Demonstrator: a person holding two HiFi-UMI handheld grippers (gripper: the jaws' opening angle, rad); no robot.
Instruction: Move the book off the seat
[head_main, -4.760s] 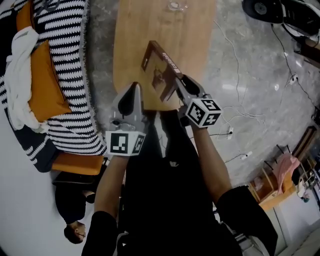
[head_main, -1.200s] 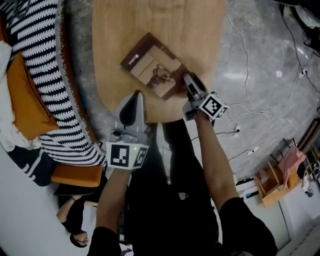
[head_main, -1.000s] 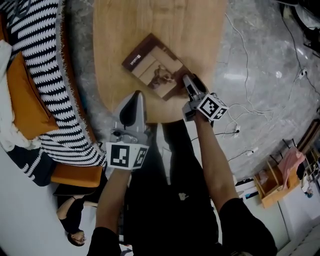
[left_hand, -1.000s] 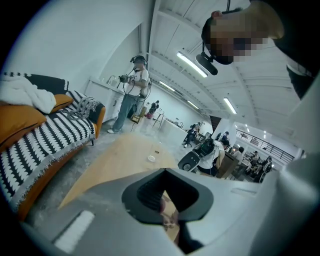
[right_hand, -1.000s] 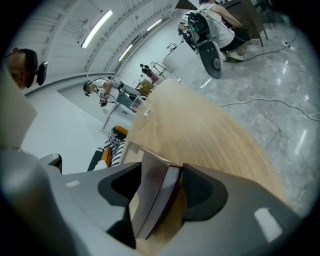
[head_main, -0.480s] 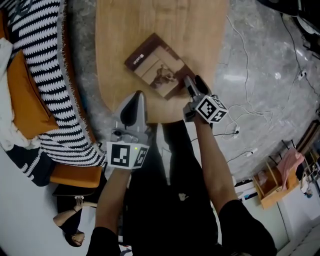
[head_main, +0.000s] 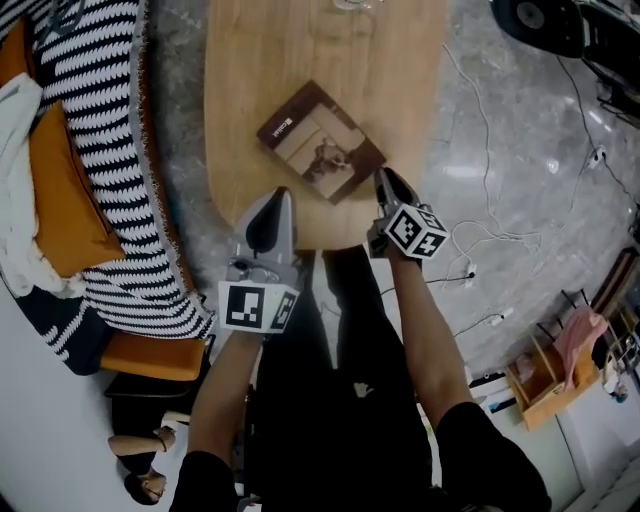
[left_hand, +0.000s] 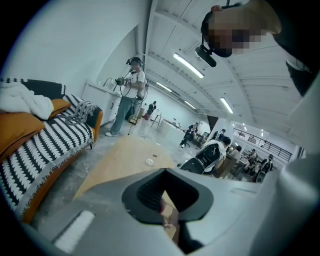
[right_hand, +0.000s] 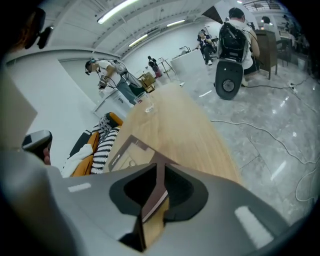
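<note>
The brown book (head_main: 320, 140) lies flat on the wooden table (head_main: 390, 60), its near right corner pointing at my right gripper (head_main: 385, 180). That gripper sits just off the corner, near the table's front edge. Its jaws are closing and look almost together, with nothing gripped. In the right gripper view the book (right_hand: 125, 155) shows ahead of and below the right gripper (right_hand: 160, 167). My left gripper (head_main: 272, 200) hovers shut and empty at the table's near edge, left of the book. In the left gripper view the left gripper (left_hand: 165, 172) blocks most of the table.
A sofa with a black-and-white striped blanket (head_main: 100, 150), an orange cushion (head_main: 60, 190) and white cloth (head_main: 20, 130) stands left of the table. A glass (right_hand: 148, 105) stands at the table's far end. Cables (head_main: 480, 240) lie on the grey floor to the right. People stand farther back.
The book, earlier held tilted up in the right gripper, now lies flat on the table. The right gripper has let go, drawn back a little and brought its jaws together. The left gripper stays put.
</note>
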